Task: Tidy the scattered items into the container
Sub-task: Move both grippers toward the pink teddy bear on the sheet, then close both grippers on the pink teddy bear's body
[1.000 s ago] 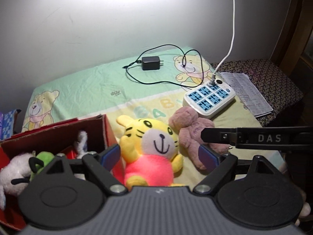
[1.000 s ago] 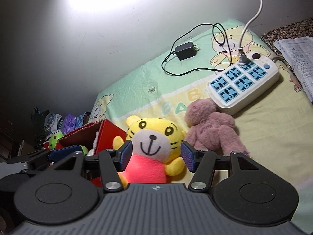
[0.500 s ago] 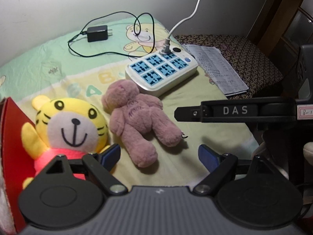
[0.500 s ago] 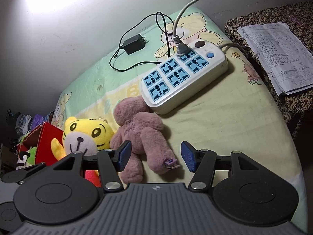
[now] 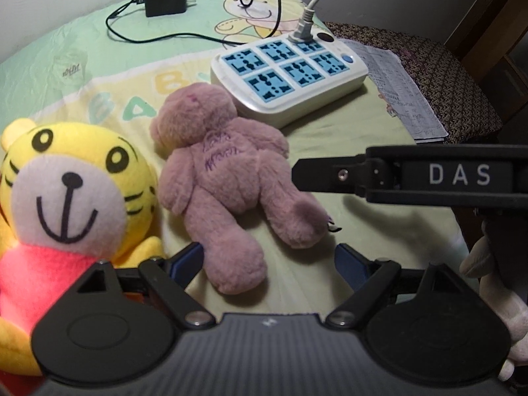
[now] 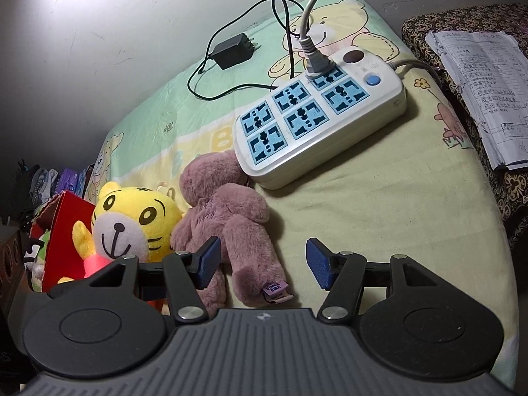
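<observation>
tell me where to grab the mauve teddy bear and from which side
Probably across a leg or the narrow waist, from above. The mauve teddy bear lies flat, legs toward the open left gripper, head against the power strip, yellow tiger plush crowding one side.

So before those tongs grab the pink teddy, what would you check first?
1. Left tongs open, nothing held: ok.
2. Right tongs open, just been widening, teddy's leg between them but not pinched: ok.
3. Pink teddy lying free of the socket strip: cannot tell, its head lies right against it.
4. Yellow tiger clear of the grab: not ok, it touches the teddy.
5. Red box has room: cannot tell.
</observation>
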Demonstrator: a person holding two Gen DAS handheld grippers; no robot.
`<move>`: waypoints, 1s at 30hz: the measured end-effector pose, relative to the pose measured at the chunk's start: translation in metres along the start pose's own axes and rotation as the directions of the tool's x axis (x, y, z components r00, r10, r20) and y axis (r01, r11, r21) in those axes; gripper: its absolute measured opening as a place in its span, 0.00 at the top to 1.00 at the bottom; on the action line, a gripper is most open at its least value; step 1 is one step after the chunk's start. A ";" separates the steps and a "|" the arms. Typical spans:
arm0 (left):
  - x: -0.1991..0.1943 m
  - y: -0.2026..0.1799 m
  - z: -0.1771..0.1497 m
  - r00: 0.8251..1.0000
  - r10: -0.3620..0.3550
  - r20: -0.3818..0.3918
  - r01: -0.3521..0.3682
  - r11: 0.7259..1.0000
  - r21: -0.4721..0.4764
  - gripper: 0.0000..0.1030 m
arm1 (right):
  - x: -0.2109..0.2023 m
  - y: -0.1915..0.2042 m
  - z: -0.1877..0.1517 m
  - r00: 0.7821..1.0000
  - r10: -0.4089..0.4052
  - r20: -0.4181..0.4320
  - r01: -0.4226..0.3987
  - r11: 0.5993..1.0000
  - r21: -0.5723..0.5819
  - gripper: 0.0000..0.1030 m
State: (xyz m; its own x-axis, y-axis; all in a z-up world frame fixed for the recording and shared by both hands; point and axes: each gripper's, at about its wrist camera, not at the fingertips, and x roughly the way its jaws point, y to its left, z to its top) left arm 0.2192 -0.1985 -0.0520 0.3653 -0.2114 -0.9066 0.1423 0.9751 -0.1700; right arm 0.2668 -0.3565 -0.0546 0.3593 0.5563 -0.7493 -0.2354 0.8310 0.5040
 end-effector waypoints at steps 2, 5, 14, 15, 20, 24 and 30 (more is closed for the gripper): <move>0.004 0.002 0.002 1.000 0.000 -0.004 0.000 1.000 -0.007 0.13 | 0.005 0.002 0.000 1.000 -0.003 -0.012 0.002 1.000 -0.018 0.39; 0.012 0.005 0.005 1.000 0.005 -0.016 -0.005 1.000 -0.015 0.13 | 0.012 0.006 0.000 1.000 -0.012 -0.020 0.011 0.999 -0.045 0.39; 0.020 0.008 0.012 1.000 -0.001 -0.014 0.001 1.000 -0.006 0.09 | 0.029 0.012 0.003 0.999 -0.016 -0.051 0.012 0.998 -0.068 0.44; 0.020 0.008 0.012 1.000 -0.002 -0.013 0.002 1.000 -0.004 0.09 | 0.030 0.012 0.002 0.998 -0.012 -0.055 0.008 0.998 -0.067 0.45; 0.020 0.008 0.014 1.000 -0.005 -0.008 0.005 1.000 0.009 0.10 | 0.032 0.011 0.001 0.997 -0.025 -0.070 0.022 0.998 -0.052 0.54; 0.018 0.007 0.013 1.000 -0.019 -0.006 0.019 1.000 0.023 0.18 | 0.031 0.012 -0.002 0.996 -0.036 -0.078 0.030 0.997 -0.067 0.67; 0.013 0.006 0.006 0.999 -0.049 -0.023 0.050 0.999 0.021 0.25 | 0.021 0.014 -0.008 0.997 -0.034 -0.073 0.029 0.997 -0.068 0.70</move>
State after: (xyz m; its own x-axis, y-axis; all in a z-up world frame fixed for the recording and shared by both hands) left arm 0.2309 -0.1955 -0.0628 0.3363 -0.2576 -0.9058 0.1795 0.9618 -0.2069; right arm 0.2639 -0.3331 -0.0672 0.3007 0.5262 -0.7954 -0.2858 0.8454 0.4513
